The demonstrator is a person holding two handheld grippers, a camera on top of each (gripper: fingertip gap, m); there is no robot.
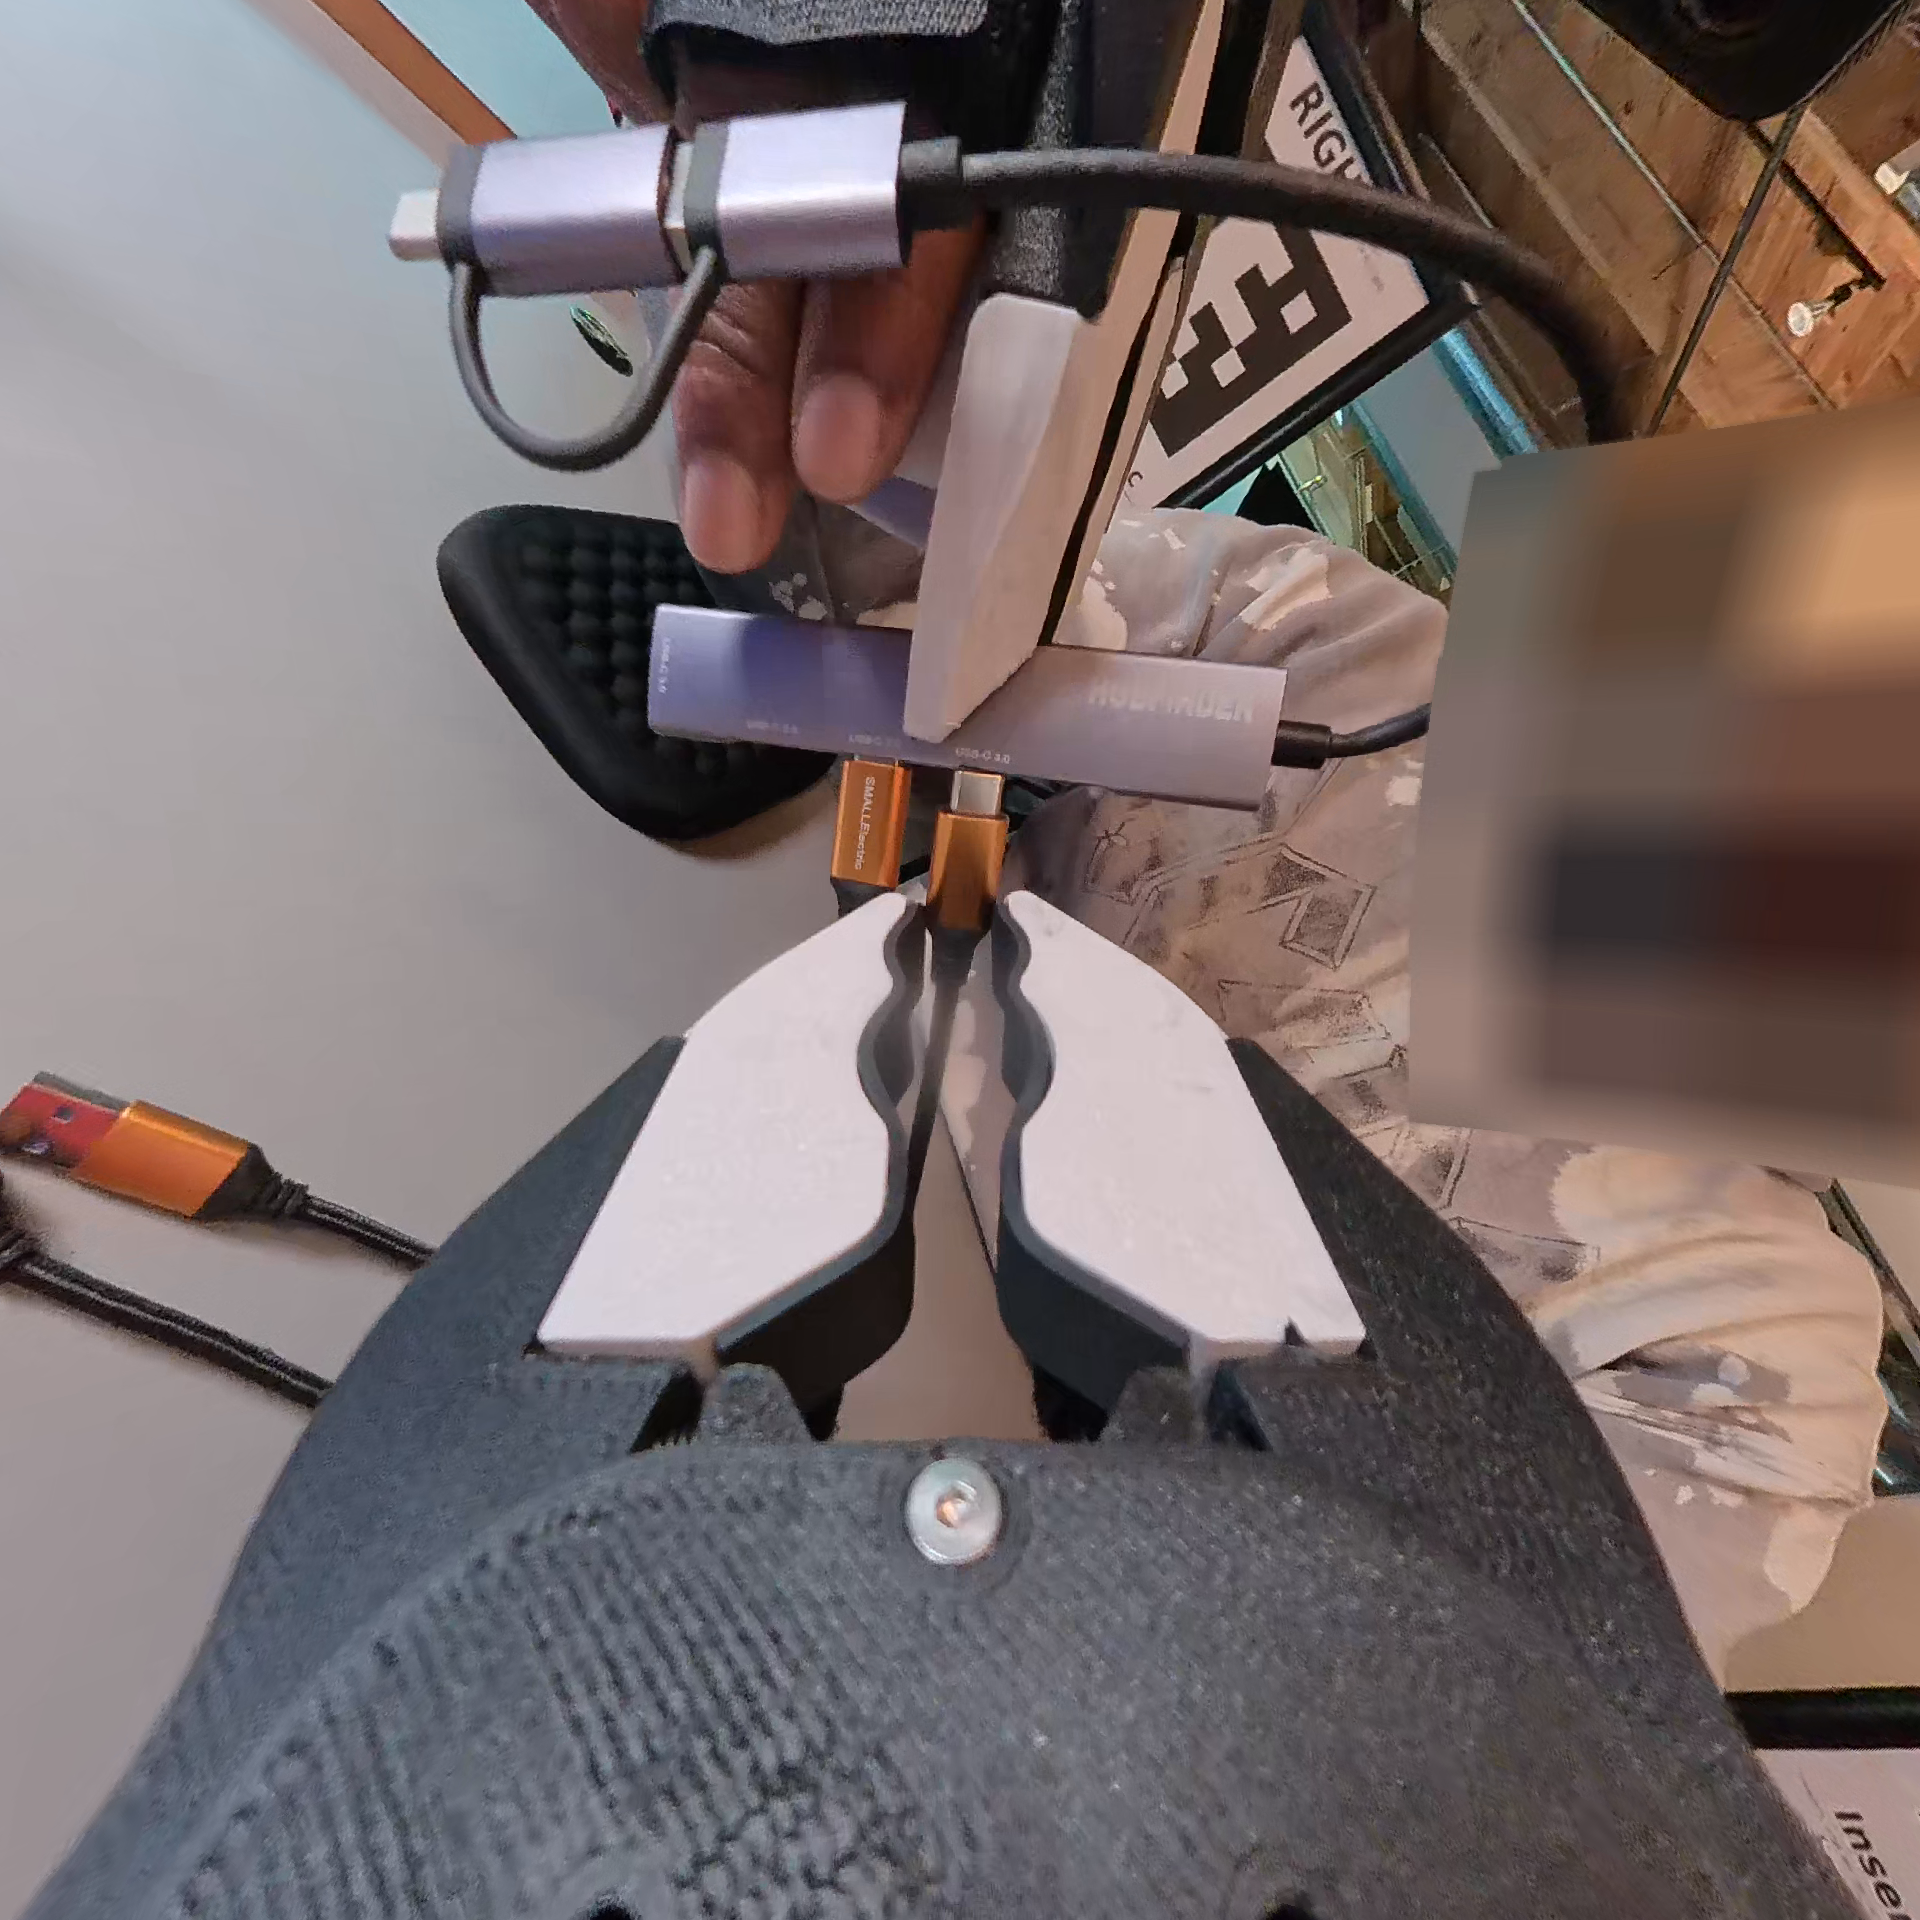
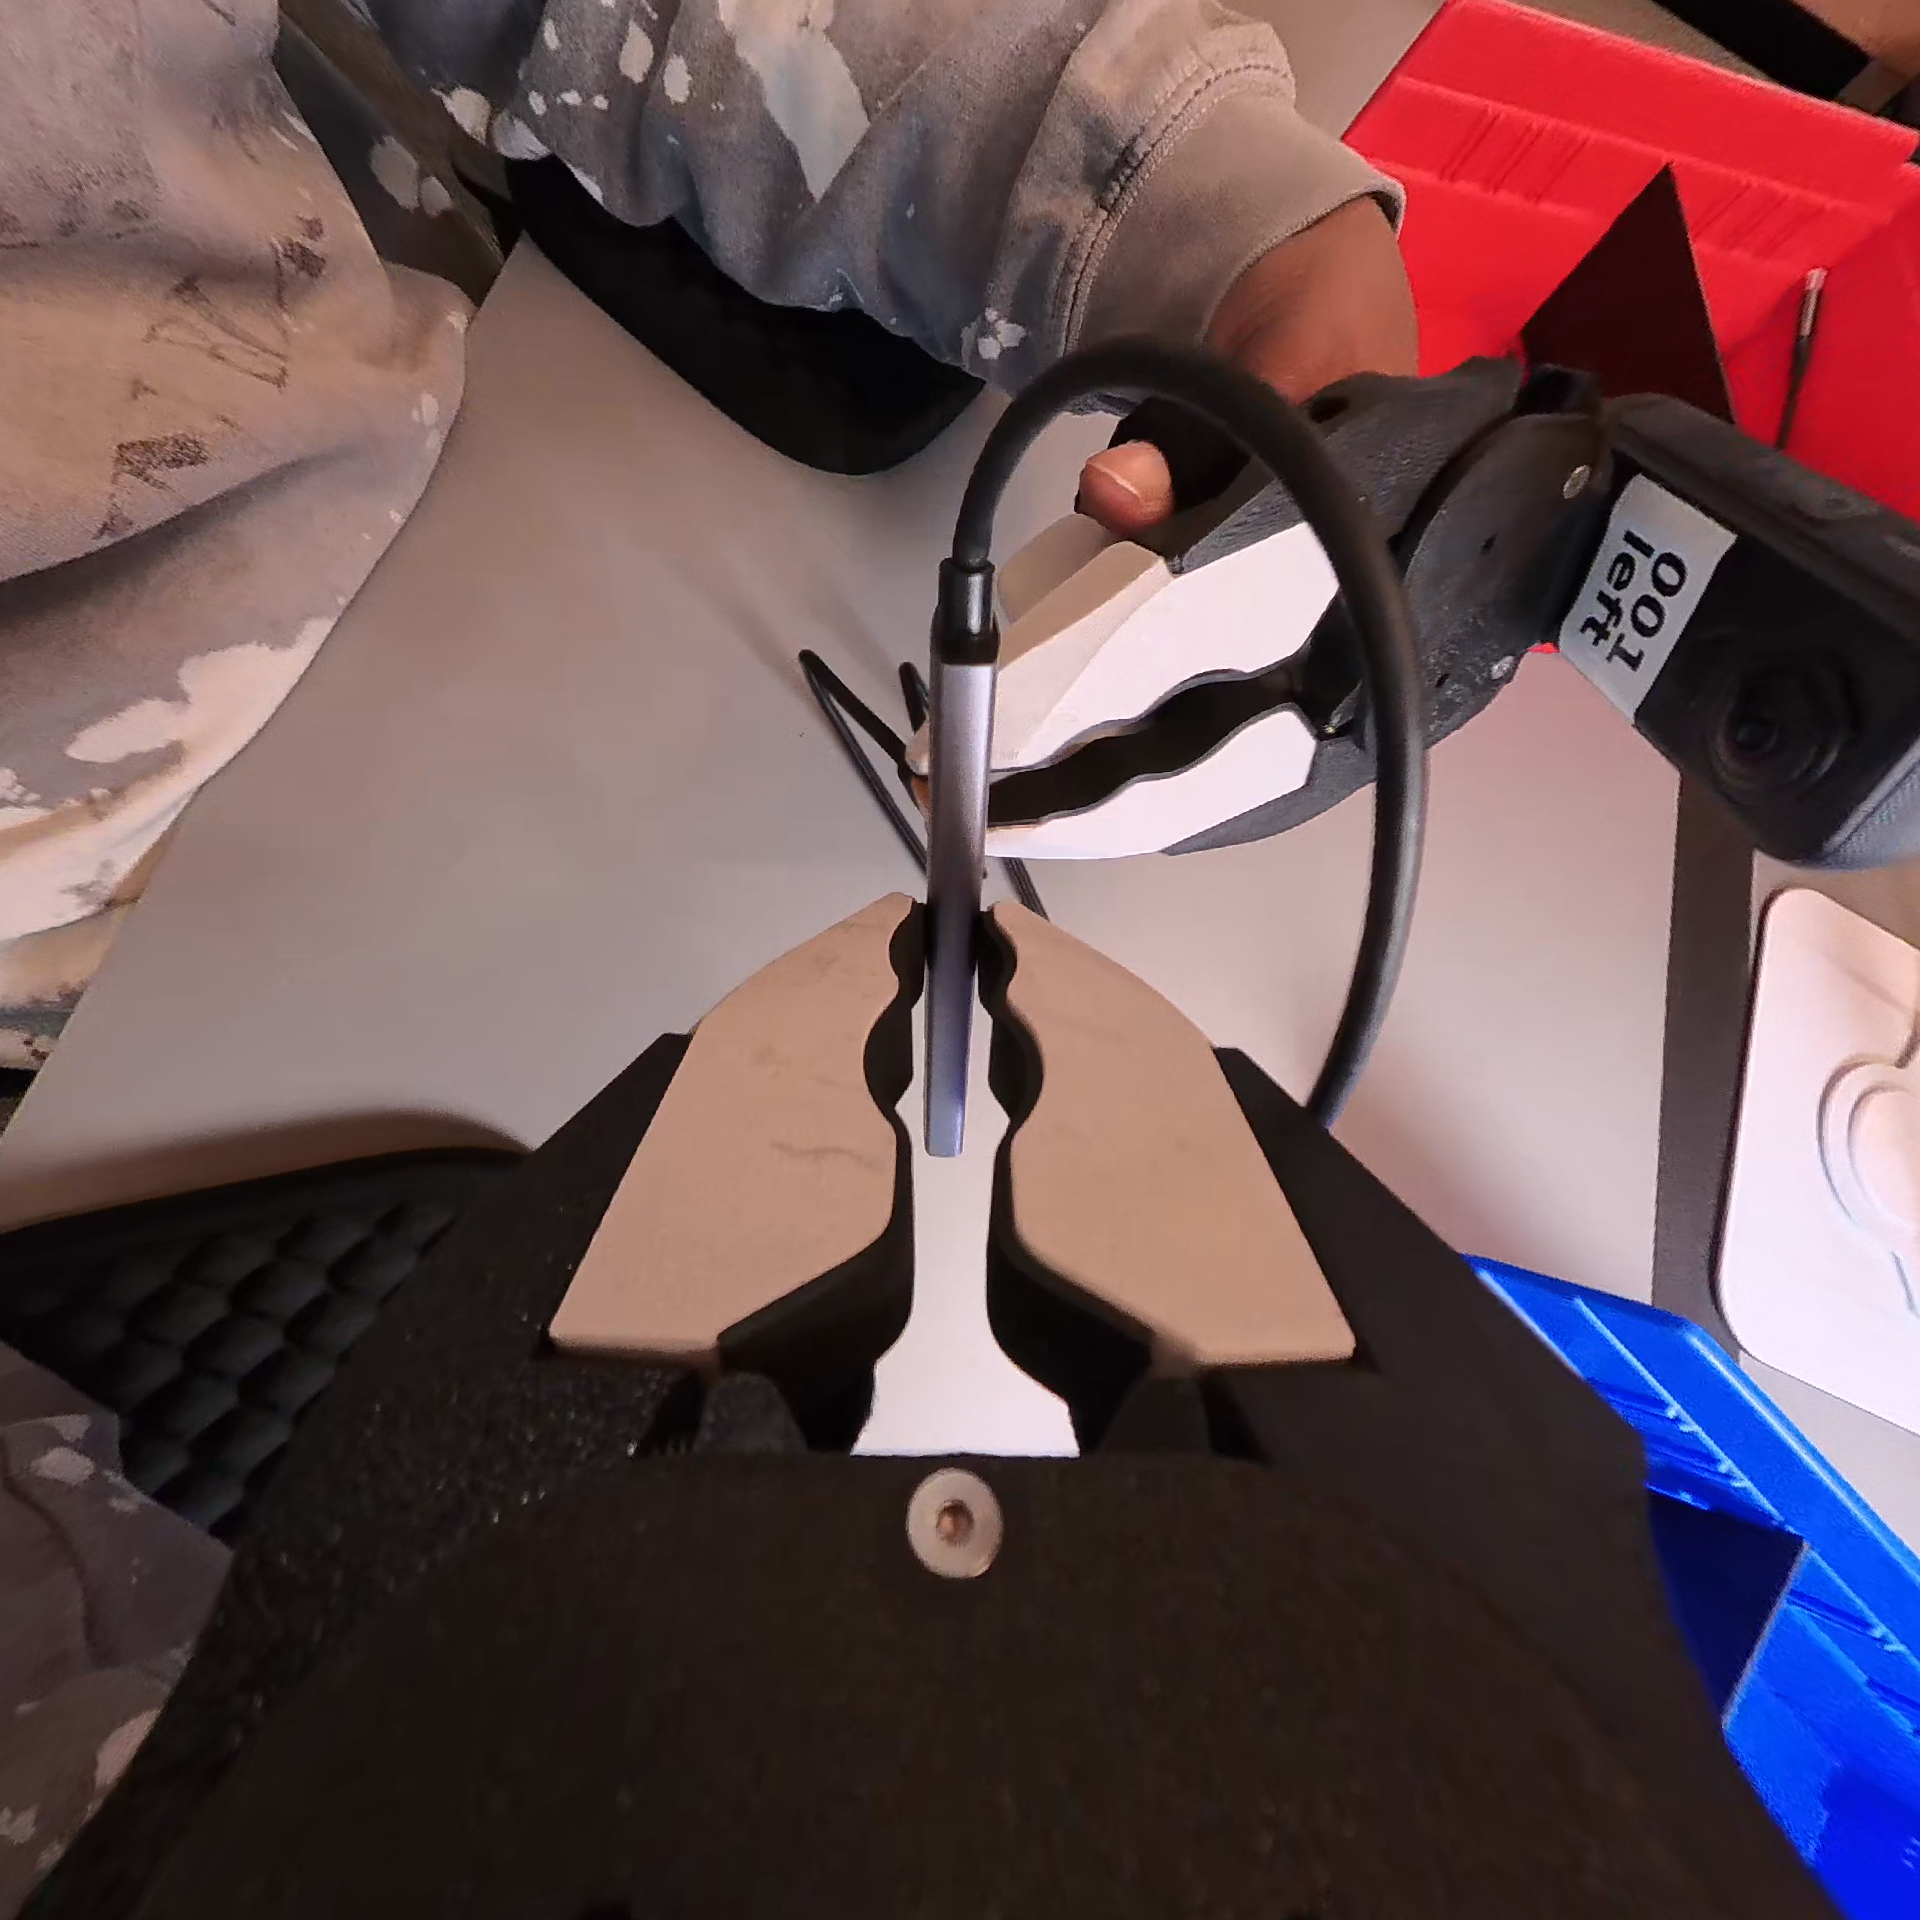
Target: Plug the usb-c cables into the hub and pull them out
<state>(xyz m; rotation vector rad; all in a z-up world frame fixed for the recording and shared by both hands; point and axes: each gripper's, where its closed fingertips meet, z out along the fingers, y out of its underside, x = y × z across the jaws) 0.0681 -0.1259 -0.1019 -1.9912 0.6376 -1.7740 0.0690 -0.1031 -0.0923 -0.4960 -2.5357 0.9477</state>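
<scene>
Clutter: red bin (image 2: pixel 1621 177) and blue bin (image 2: pixel 1766 1507) at worktop (image 2: pixel 520 727) edges, spare orange USB-A plug (image 1: pixel 156 1153) loose on it. My right claw (image 2: pixel 951 914) clamps the grey hub (image 2: pixel 956 831) edge-on, off the worktop. My left claw (image 1: pixel 961 904) pinches one orange USB-C plug (image 1: pixel 968 852), its tip at a hub port; second USB-C plug (image 1: pixel 871 821) sits seated beside it.

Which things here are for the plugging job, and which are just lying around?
For the job: grey hub, two orange plugs, left tool, right tool.
Lying around: red-tipped orange plug, blue bin, red box, black bumpy pad.
</scene>
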